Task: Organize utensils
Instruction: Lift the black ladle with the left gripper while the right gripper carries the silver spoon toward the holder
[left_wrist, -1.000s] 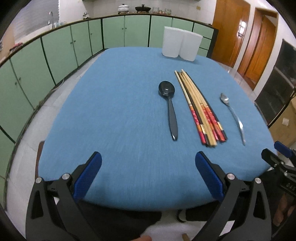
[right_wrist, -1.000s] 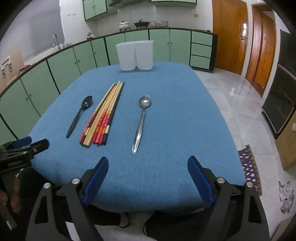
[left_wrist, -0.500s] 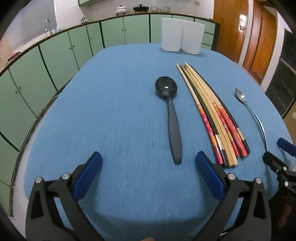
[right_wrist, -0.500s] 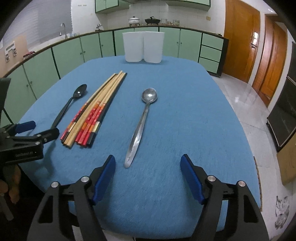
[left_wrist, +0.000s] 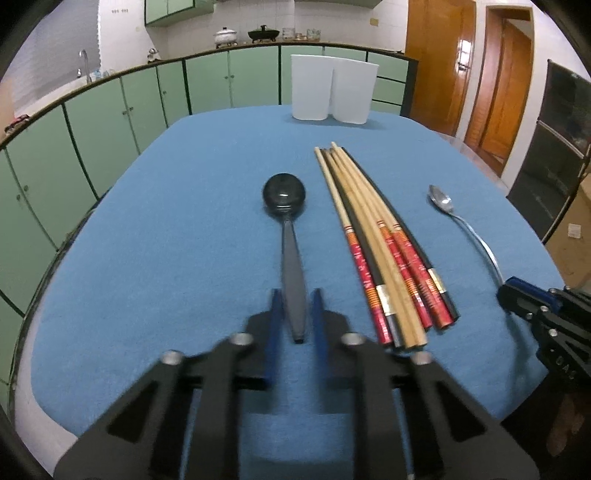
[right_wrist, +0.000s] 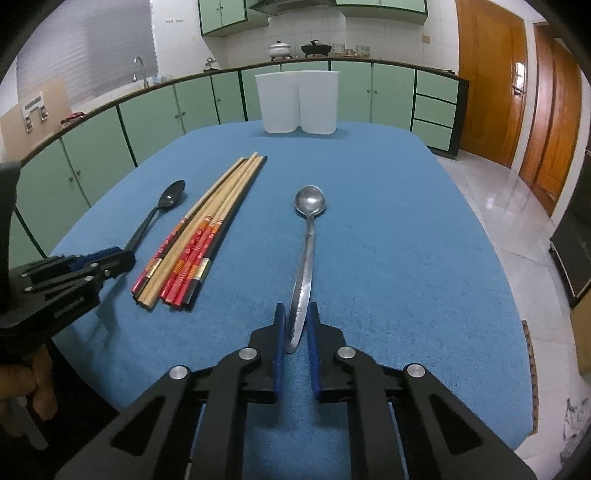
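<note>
The left gripper (left_wrist: 294, 310) is closing its blue pads around the handle end of the black plastic spoon (left_wrist: 289, 236), while the right gripper (right_wrist: 297, 325) is pinching the slim steel spoon (right_wrist: 307, 251). Both spoons are lying on the blue tablecloth (right_wrist: 388, 229), flanking the bundle of wooden chopsticks (right_wrist: 201, 236), with twin white holders (right_wrist: 297, 101) standing at the far edge.

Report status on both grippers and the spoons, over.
Left gripper: jaws straddling black spoon handle, contact unclear. Right gripper: jaws straddling metal spoon handle, same. Chopsticks lying between the spoons. White holder at far edge, path unobstructed.
</note>
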